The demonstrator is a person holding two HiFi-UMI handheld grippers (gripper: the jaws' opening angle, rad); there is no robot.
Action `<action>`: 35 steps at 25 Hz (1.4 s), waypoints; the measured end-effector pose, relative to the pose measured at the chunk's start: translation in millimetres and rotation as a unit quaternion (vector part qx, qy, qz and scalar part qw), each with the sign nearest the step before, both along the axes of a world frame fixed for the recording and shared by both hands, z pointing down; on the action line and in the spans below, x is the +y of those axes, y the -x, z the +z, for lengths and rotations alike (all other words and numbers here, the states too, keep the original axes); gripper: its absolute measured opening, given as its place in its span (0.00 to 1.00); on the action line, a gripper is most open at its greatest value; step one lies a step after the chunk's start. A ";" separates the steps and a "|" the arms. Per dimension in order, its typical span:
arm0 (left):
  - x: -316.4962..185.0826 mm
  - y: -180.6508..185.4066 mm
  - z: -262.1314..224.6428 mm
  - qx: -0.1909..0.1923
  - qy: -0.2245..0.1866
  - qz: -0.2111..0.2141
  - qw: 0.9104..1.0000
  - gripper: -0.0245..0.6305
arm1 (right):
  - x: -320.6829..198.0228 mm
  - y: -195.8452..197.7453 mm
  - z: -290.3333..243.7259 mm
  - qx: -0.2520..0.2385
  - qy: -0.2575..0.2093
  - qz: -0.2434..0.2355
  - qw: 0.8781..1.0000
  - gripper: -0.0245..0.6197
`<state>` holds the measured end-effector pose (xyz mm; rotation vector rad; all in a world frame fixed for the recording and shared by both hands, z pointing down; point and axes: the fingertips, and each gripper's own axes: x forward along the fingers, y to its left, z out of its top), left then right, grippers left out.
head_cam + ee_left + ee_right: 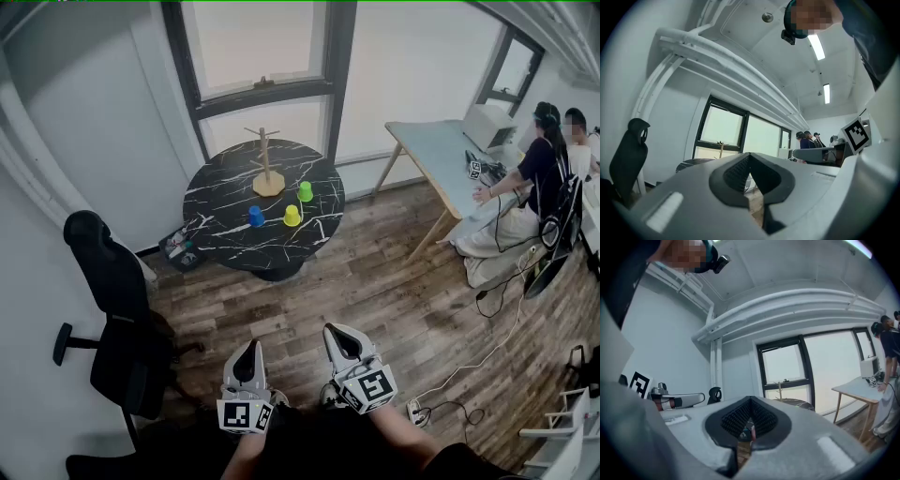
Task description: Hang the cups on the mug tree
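Found left tongs and right tongs both pressed together with nothing pinched, held level and low by the body, well apart from the work. Counted three cups on the round black marbled worktop across the wooden floor: blue cup, yellow cup, green cup, none hung yet. Placed the wooden mug tree on the window side of the same worktop, pegs bare, green cup just beside its base. Cannot tell handle directions at this range. Judged the main hazards as: tipping the slender mug tree by nudging a peg while threading a handle; knocking a neighbouring cup off the edge when reaching into the close cluster; arriving with tongs unspread and shoving a cup instead of pinching it; pinching a smooth wall too lightly and dropping the cup on the lift to a peg. Marked the black office chair left of the path and the white cable with power strip at right as snag or trip points on the walk in. Read no brand, label or words anywhere; saw only black-and-white square markers on each gripper's cube and a similar one on the far desk. Took the cups for plain, though too small to be sure.
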<state>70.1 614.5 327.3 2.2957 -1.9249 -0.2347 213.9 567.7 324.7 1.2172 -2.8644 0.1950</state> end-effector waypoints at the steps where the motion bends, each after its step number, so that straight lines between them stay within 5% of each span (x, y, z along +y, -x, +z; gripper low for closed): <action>1: -1.3 0.3 -0.8 0.001 -0.001 0.001 1.000 0.04 | -0.5 1.2 2.6 0.000 0.001 -0.001 1.000 0.03; 35: -17.4 68.8 -6.3 0.006 -0.023 0.065 0.998 0.04 | -8.1 80.0 -1.8 0.011 -0.021 0.043 0.999 0.03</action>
